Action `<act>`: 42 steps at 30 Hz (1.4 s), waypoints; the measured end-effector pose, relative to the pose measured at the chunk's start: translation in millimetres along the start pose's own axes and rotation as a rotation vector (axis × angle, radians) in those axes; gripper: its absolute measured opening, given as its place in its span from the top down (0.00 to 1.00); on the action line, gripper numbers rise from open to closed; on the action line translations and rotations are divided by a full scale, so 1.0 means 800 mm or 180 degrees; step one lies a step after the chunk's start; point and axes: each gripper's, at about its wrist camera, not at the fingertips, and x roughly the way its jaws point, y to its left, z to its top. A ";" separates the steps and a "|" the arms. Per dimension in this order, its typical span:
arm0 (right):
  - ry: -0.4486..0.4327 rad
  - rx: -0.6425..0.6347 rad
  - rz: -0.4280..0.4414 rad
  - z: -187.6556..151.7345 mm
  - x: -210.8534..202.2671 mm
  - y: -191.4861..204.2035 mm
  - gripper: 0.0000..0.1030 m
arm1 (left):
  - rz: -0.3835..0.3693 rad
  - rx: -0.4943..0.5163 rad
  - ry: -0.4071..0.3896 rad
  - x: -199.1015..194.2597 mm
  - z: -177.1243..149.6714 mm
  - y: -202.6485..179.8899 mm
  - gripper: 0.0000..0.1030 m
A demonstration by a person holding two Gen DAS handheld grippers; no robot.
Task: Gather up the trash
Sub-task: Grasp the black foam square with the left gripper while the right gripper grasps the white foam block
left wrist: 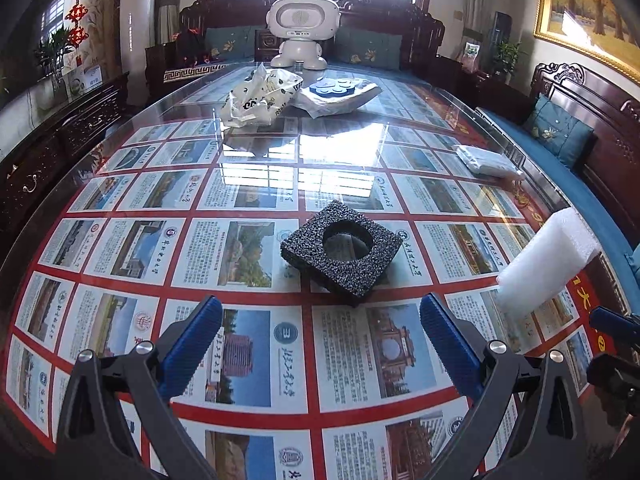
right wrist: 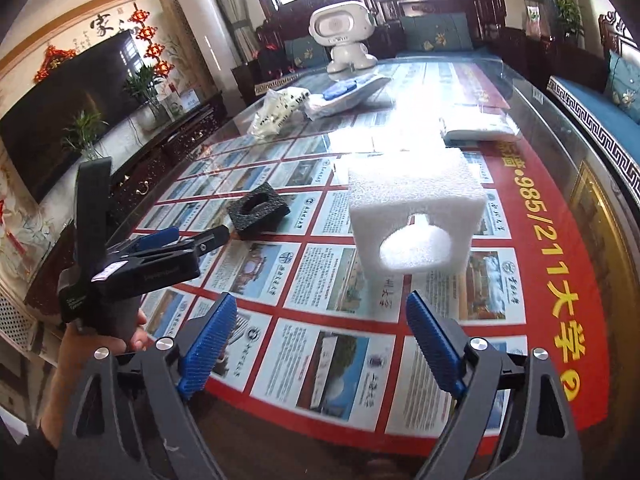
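A black foam square [left wrist: 342, 250] with a round hole lies flat on the glass table, just ahead of my left gripper [left wrist: 320, 308]. That gripper is open with nothing between its blue pads. In the right wrist view a white foam block [right wrist: 416, 216] with a hole in its front face stands just beyond my right gripper [right wrist: 320, 304], which is open and empty. The same view shows the black foam [right wrist: 258, 210] to the left, with the left gripper [right wrist: 196, 236] and the hand holding it beside it. The white block [left wrist: 548, 260] also appears at the right of the left wrist view.
Farther back on the table [left wrist: 240, 360] lie a crumpled printed plastic bag [left wrist: 260, 96], a clear packet with blue discs [left wrist: 336, 94] and a folded white bag [left wrist: 486, 160]. A white robot toy [left wrist: 300, 36] stands at the far end. Dark wooden sofas surround the table.
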 end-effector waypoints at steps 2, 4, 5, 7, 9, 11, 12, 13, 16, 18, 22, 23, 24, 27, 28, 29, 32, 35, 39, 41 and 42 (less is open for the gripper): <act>0.0026 0.0040 -0.0038 0.008 0.012 -0.005 0.20 | -0.0048 0.0037 -0.0011 0.003 0.005 0.001 0.04; 0.0044 0.0075 -0.0073 0.017 0.022 -0.010 0.20 | -0.0077 0.0100 -0.0052 0.005 0.009 -0.001 0.04; 0.0057 0.0102 -0.0091 0.022 0.028 -0.013 0.21 | -0.0099 0.0122 -0.0067 0.005 0.011 -0.001 0.04; 0.0072 0.0138 -0.0106 0.031 0.036 -0.018 0.23 | -0.0160 0.0139 -0.0068 0.007 0.014 -0.001 0.04; 0.0140 0.0135 -0.0172 0.039 0.047 -0.020 0.23 | -0.0228 0.0120 -0.0060 0.011 0.017 0.001 0.04; 0.0136 0.0104 -0.0261 0.044 0.054 -0.020 0.23 | -0.0215 0.0098 -0.0049 0.016 0.023 0.003 0.04; 0.0130 0.0101 -0.0272 0.046 0.056 -0.021 0.23 | -0.0182 0.0075 -0.0054 0.018 0.026 0.006 0.04; 0.0124 0.0107 -0.0252 0.049 0.059 -0.022 0.23 | -0.0151 0.0048 -0.0065 0.019 0.030 0.008 0.04; 0.0092 0.0127 -0.0325 0.055 0.062 -0.028 0.37 | -0.0012 -0.0005 -0.0037 0.027 0.043 0.017 0.04; 0.0136 0.0130 -0.0324 0.057 0.067 -0.031 0.47 | 0.0109 -0.0002 0.0009 0.034 0.050 0.020 0.04; 0.0206 0.0179 -0.0256 0.055 0.076 -0.038 0.64 | 0.0185 -0.0008 0.0156 0.049 0.053 0.021 0.04; 0.0212 0.0180 -0.0227 0.054 0.076 -0.039 0.65 | 0.0190 -0.0003 0.0190 0.053 0.053 0.021 0.05; 0.0224 0.0179 -0.0202 0.053 0.076 -0.039 0.68 | 0.0183 -0.0008 0.0208 0.055 0.052 0.021 0.05; 0.0237 0.0158 -0.0151 0.052 0.075 -0.039 0.68 | 0.0183 -0.0054 0.0262 0.062 0.050 0.024 0.18; 0.0238 0.0145 -0.0156 0.052 0.075 -0.039 0.68 | 0.0173 -0.0067 0.0298 0.065 0.050 0.026 0.20; 0.0239 0.0137 -0.0153 0.052 0.075 -0.039 0.68 | 0.0156 -0.0087 0.0347 0.070 0.050 0.028 0.24; 0.0259 0.0131 -0.0130 0.053 0.077 -0.039 0.68 | 0.0199 -0.0100 0.0409 0.082 0.050 0.031 0.34; 0.0269 0.0115 -0.0074 0.052 0.078 -0.038 0.70 | 0.0194 -0.0043 0.0424 0.085 0.051 0.027 0.43; 0.0263 0.0064 -0.0066 0.050 0.079 -0.034 0.72 | 0.0074 -0.0066 0.0428 0.080 0.051 0.026 0.71; 0.0250 0.0067 -0.0046 0.049 0.077 -0.033 0.72 | -0.0021 -0.0148 0.0403 0.075 0.048 0.029 0.71; 0.0236 0.0064 -0.0041 0.049 0.075 -0.032 0.72 | -0.0036 -0.0163 0.0389 0.072 0.047 0.029 0.71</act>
